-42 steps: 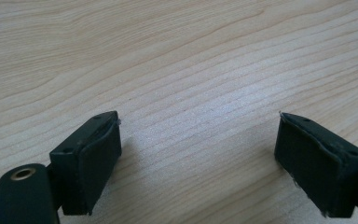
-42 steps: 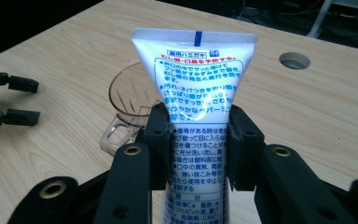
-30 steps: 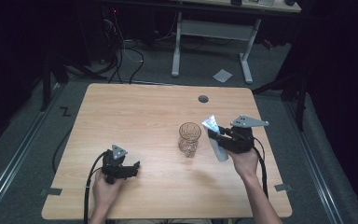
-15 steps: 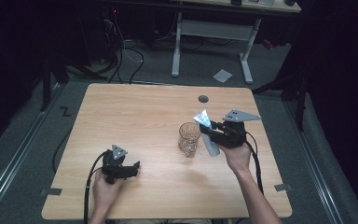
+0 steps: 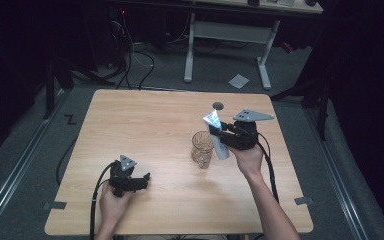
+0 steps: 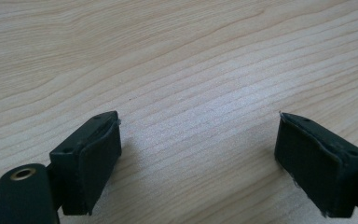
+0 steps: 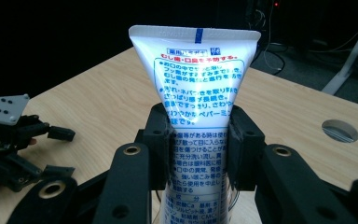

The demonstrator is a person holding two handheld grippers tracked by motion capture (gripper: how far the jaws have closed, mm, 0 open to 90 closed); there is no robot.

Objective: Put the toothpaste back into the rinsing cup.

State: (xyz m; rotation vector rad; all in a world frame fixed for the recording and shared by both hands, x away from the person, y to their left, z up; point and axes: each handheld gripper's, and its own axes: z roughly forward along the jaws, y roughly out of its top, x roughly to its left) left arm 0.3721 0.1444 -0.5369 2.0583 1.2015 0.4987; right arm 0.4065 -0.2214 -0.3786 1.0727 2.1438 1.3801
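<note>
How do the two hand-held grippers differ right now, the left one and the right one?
The left hand-held gripper has its jaws spread wide with nothing between them; the right hand-held gripper is clamped on a white plastic tube with blue print. The left sits low at the light wooden table; the right is raised beside the clear drinking glass. Both are black and held in a hand.

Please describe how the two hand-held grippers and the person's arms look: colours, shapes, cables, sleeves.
Both grippers, left gripper and right gripper, are black with two blocky padded jaws, brass-ringed pivots, a grey three-cornered plate on top and a trailing black cable. The forearms are bare; no sleeves are visible.
</note>
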